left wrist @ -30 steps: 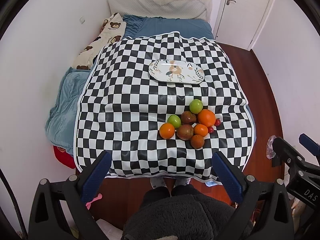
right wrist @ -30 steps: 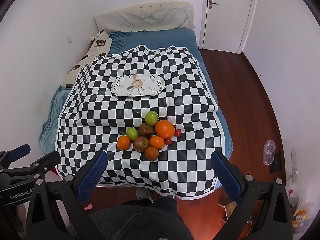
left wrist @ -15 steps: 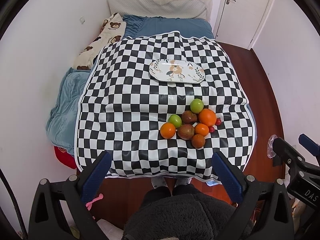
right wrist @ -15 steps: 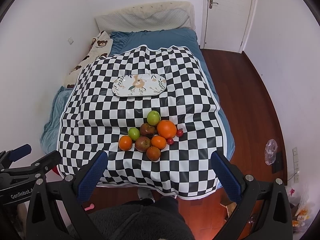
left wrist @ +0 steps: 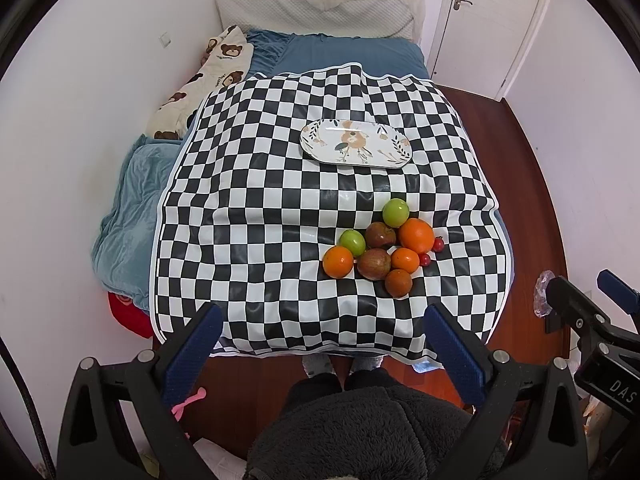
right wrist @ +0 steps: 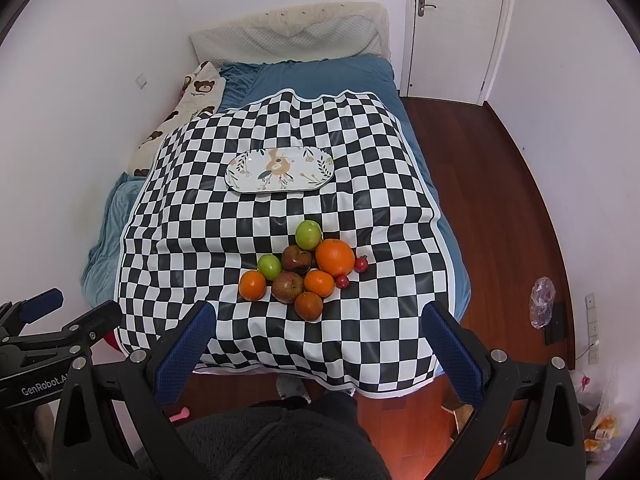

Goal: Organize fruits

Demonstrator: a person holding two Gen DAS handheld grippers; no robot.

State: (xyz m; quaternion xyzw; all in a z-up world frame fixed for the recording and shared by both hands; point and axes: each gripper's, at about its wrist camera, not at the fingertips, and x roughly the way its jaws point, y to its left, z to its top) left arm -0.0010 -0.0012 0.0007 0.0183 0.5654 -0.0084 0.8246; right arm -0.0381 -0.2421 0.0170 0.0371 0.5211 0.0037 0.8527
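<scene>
A cluster of fruit lies on the near right part of a checkered cloth [left wrist: 256,208]: a big orange [left wrist: 416,235] [right wrist: 335,257], smaller oranges [left wrist: 338,262], two green apples [left wrist: 395,212] [right wrist: 308,234], reddish-brown apples [left wrist: 374,264] and two small red fruits [left wrist: 438,243]. An oval flowered plate [left wrist: 356,149] [right wrist: 280,169], with nothing on it, sits farther back. My left gripper [left wrist: 320,340] and right gripper [right wrist: 320,340] both hang open, high above the near edge of the cloth, holding nothing.
The cloth covers a blue bed [left wrist: 352,56] with a bear-print pillow [left wrist: 200,84] against the left wall. Wooden floor [right wrist: 500,200] runs along the right, with a door [right wrist: 452,28] at the back. A person's dark fleece sleeve [left wrist: 360,432] fills the bottom.
Both views have shifted very slightly; the fruit and plate appear a touch lower and nearer. Nothing was taken hold of or moved on the cloth.
</scene>
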